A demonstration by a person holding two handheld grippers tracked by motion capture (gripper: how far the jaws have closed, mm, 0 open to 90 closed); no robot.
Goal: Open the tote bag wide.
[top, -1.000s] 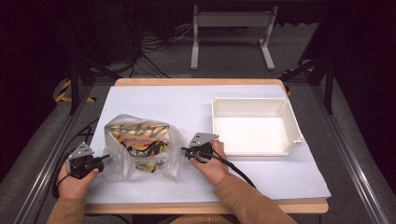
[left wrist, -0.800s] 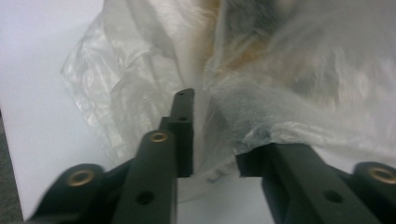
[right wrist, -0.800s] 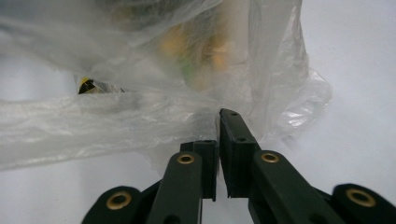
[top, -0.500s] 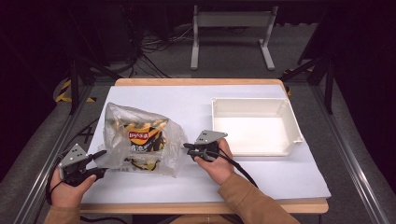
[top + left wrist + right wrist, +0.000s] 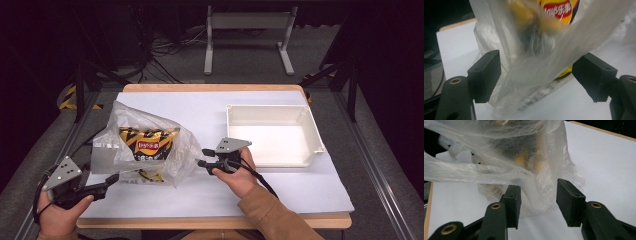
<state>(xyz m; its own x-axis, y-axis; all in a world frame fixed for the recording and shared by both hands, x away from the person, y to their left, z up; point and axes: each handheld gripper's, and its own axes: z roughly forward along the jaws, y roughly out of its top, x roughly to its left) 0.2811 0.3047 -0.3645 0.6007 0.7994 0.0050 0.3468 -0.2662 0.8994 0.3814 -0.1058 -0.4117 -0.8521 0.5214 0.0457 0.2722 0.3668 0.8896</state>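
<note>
A clear plastic bag rests on the white table cover, left of centre, with a yellow and black chip packet inside it. My left gripper is at the bag's near left corner. Its jaws have just been opening, and in the left gripper view they stand wide with loose film between them, unpressed. My right gripper is at the bag's right side. Its jaws have also just been opening; bag film hangs between the pads without being pinched.
An empty white tray stands at the right of the table. Bare white cover lies in front of the tray. The table's wooden front edge runs just behind my hands, and a metal stand is on the floor beyond.
Both grippers opened and let go of the bag. The left hand pulled back toward the near left corner and rose. The bag slumped and spread wider on the table.
</note>
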